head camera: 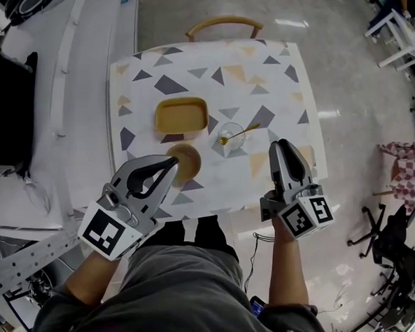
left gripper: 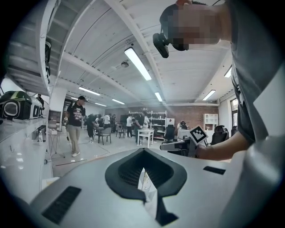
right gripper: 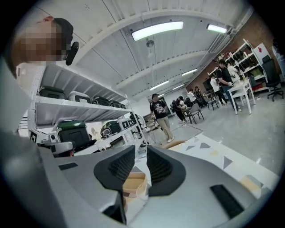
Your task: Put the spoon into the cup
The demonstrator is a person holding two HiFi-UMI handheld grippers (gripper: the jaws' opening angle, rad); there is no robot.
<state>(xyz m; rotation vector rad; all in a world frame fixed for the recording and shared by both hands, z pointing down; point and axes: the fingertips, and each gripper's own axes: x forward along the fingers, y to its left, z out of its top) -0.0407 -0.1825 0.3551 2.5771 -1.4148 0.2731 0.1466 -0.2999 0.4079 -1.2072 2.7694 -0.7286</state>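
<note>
A clear glass cup (head camera: 231, 146) stands near the middle of the patterned table (head camera: 283, 68). A gold spoon (head camera: 246, 131) rests in it, bowl end down, its handle leaning out to the right. My right gripper (head camera: 284, 146) hovers to the right of the cup and nearer me, apart from it. It is open, and nothing sits between its jaws (right gripper: 140, 149). My left gripper (head camera: 173, 162) is held over a brown round bowl (head camera: 188, 159), partly hiding it. Its tips (left gripper: 143, 150) meet with nothing between them.
A yellow square dish (head camera: 181, 115) lies left of the cup and shows through the right jaws as dish (right gripper: 132, 181). A wooden chair back (head camera: 225, 21) stands at the table's far edge. White shelving (head camera: 65, 83) runs along the left. Office chairs (head camera: 393, 229) crowd the right.
</note>
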